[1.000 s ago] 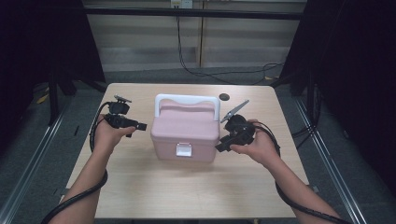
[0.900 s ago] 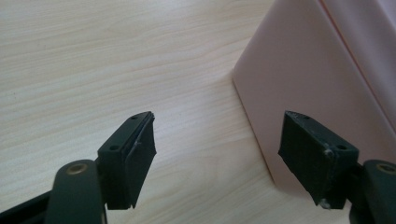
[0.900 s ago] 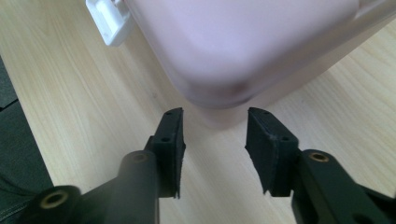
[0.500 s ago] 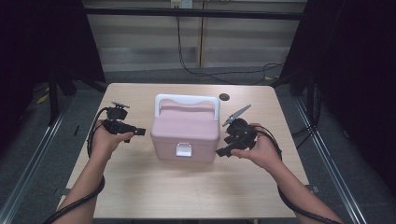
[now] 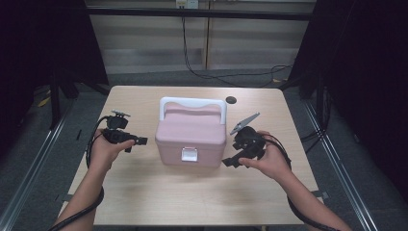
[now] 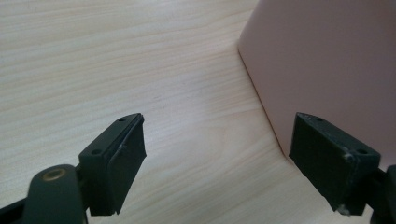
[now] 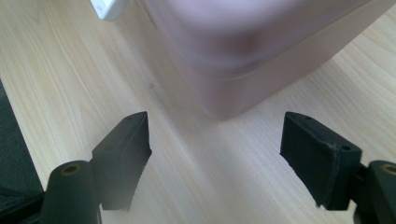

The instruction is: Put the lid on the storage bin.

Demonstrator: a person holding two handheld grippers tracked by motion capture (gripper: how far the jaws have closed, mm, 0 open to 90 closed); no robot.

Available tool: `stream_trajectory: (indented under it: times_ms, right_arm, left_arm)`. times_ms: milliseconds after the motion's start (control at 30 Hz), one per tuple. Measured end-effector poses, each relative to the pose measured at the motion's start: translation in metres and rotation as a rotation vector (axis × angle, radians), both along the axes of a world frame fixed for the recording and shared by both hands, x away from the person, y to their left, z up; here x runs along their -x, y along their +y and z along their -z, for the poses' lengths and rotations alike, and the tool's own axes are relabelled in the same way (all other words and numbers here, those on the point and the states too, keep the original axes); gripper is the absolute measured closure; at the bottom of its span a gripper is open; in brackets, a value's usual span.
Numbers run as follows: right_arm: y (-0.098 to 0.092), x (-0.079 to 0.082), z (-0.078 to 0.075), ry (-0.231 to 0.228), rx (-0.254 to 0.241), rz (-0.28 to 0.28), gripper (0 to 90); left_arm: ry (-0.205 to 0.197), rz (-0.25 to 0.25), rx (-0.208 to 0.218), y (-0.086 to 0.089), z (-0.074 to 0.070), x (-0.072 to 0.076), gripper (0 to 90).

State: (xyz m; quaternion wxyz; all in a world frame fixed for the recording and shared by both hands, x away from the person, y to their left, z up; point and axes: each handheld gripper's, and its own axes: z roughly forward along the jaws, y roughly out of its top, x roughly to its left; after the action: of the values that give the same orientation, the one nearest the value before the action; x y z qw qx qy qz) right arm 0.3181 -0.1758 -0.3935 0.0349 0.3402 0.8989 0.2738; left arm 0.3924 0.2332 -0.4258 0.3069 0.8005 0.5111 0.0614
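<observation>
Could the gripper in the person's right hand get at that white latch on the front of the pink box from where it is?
Probably yes. The right gripper sits beside the pink box near its front corner, jaws open and empty, and bare table lies before the white latch. It would have to swing round the corner.

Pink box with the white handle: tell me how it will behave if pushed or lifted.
The pink box looks like rigid moulded plastic, so probably stiff. Its broad flat base on the wooden table suggests sliding rather than tipping. Lifted by the white handle, it may swing.

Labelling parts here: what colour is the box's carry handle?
White; the handle on the pink box shows best in the high view.
</observation>
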Motion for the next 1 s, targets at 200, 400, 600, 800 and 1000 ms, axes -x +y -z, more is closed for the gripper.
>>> stream_trajectory:
  times_ms: [200,400,600,800,1000]
  right_arm:
    - [-0.007,0.002,0.006,0.022,0.0,-0.011,17.8]
    - [-0.016,0.004,0.012,0.019,-0.005,-0.002,18.1]
    - [-0.025,0.007,0.018,0.024,-0.007,0.007,18.1]
    - [-0.034,0.011,0.024,0.034,-0.015,0.013,18.3]
    - [-0.042,0.014,0.033,0.054,-0.023,0.023,17.8]
  left_arm:
    - [0.003,-0.003,-0.006,0.002,0.003,0.005,17.6]
    - [0.014,0.013,-0.009,0.001,0.008,0.008,17.6]
    - [0.018,0.022,-0.016,0.0,0.013,0.011,17.7]
    - [0.012,0.037,-0.023,0.002,0.017,0.015,17.7]
    - [0.008,0.032,-0.016,0.005,0.021,0.019,17.7]
